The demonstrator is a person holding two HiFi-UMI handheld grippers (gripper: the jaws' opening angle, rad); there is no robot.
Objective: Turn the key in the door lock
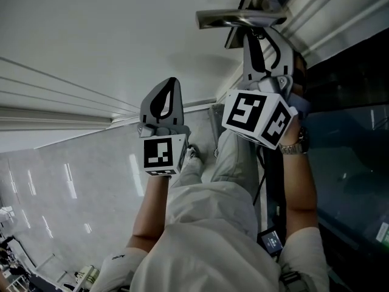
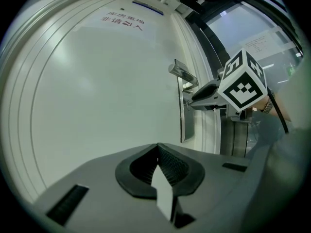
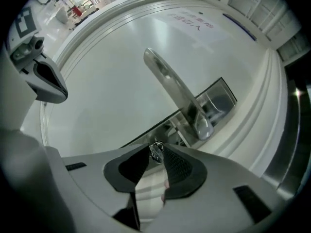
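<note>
A silver lever handle (image 1: 237, 18) sticks out of the white door (image 1: 121, 29). Seen from the right gripper view, the handle (image 3: 170, 84) sits on a metal lock plate (image 3: 216, 98) with the key (image 3: 156, 152) just below it. My right gripper (image 3: 156, 148) points at the lock plate, and its jaw tips pinch the key's silver head. The head view shows this gripper (image 1: 262, 36) reaching up under the handle. My left gripper (image 1: 167, 84) hangs beside it, clear of the door, jaws together and nothing in them. The keyhole itself is hidden by the right gripper.
A ribbed door frame (image 1: 340, 11) and a dark glass panel (image 1: 352, 157) run along the right of the door. Red printed characters (image 2: 121, 21) mark the door's upper part. The person's legs (image 1: 213, 193) stand on a pale tiled floor (image 1: 73, 187).
</note>
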